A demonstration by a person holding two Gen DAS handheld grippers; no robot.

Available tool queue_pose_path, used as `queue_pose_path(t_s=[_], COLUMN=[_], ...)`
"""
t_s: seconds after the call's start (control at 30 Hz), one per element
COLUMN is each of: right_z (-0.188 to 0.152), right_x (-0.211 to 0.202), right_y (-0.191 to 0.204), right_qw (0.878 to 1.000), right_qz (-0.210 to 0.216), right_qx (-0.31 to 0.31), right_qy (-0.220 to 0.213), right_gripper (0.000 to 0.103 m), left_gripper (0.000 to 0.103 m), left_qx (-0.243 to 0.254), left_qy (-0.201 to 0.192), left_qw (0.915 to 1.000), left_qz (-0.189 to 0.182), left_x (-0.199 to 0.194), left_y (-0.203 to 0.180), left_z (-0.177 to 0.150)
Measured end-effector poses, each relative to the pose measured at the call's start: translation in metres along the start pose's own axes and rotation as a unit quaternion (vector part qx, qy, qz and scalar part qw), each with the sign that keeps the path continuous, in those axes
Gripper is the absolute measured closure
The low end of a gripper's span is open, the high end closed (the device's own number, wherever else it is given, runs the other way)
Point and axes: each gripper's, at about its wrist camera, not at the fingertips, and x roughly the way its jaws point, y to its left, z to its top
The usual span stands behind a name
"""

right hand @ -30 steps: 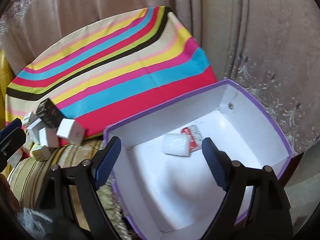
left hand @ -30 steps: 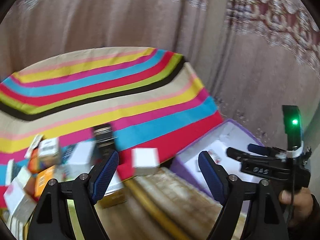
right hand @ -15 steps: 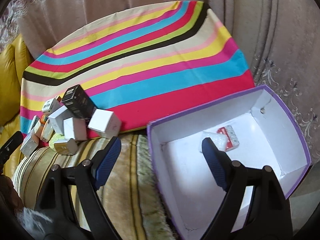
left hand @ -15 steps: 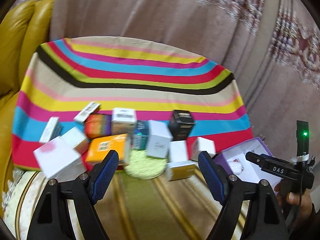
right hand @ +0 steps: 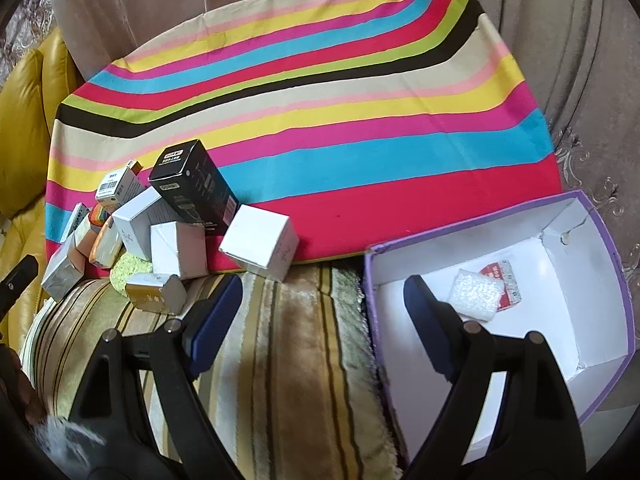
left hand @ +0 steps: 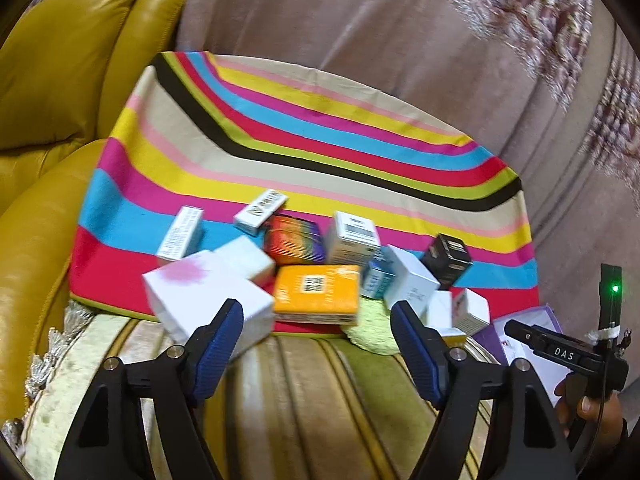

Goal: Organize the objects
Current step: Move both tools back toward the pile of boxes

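I hold the left gripper [left hand: 316, 344] with its jaws spread wide and nothing between them, aimed at the pile of small boxes [left hand: 316, 268] that lies on the striped cloth [left hand: 320, 152] at its near edge. I judge this heading is chosen to select a box from the pile. The orange box [left hand: 316, 290] sits directly ahead, between the blue pads, so it is the likeliest pick.

I hold the right gripper [right hand: 322, 304] equally wide and empty, straddling the near corner of the purple storage box [right hand: 612, 264]. The storage box stands on the striped sofa cover [right hand: 288, 360], just beside the cloth, well apart from the pile. Inside it lie a white foam pad [right hand: 476, 294] and a red-and-white packet [right hand: 506, 284], touching each other. I judge the box is the collection point and most of the task remains.

Readable writing: "DAS" on the right gripper body in the left view. The black box [right hand: 192, 188] carries white print on its top, too small to read. Barcodes and a QR code show on several boxes.
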Motion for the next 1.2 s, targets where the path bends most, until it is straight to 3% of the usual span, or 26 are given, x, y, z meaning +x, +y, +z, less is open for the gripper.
queue_pose_path(t_s=[0.53, 1.07, 1.2], right_z=[0.014, 0.009, 0.01], right_x=[0.027, 0.022, 0.02], right_y=[0.031, 0.029, 0.027], right_qw=[0.999, 1.0, 1.0], right_qz=[0.008, -0.011, -0.011], right_qx=[-0.031, -0.025, -0.02], right_qy=[0.025, 0.014, 0.014], right_gripper=[0.018, 0.018, 0.018], left_gripper=[0.027, 0.027, 0.027], left_qx=[-0.064, -0.118, -0.133], left_qy=[-0.009, -0.056, -0.052], left_qw=[0.9967, 0.9884, 0.9865], left_qz=[0.05, 0.077, 0.081], left_x=[0.0, -0.038, -0.042], left_y=[0.055, 0.074, 0.076], left_z=[0.008, -0.009, -0.018])
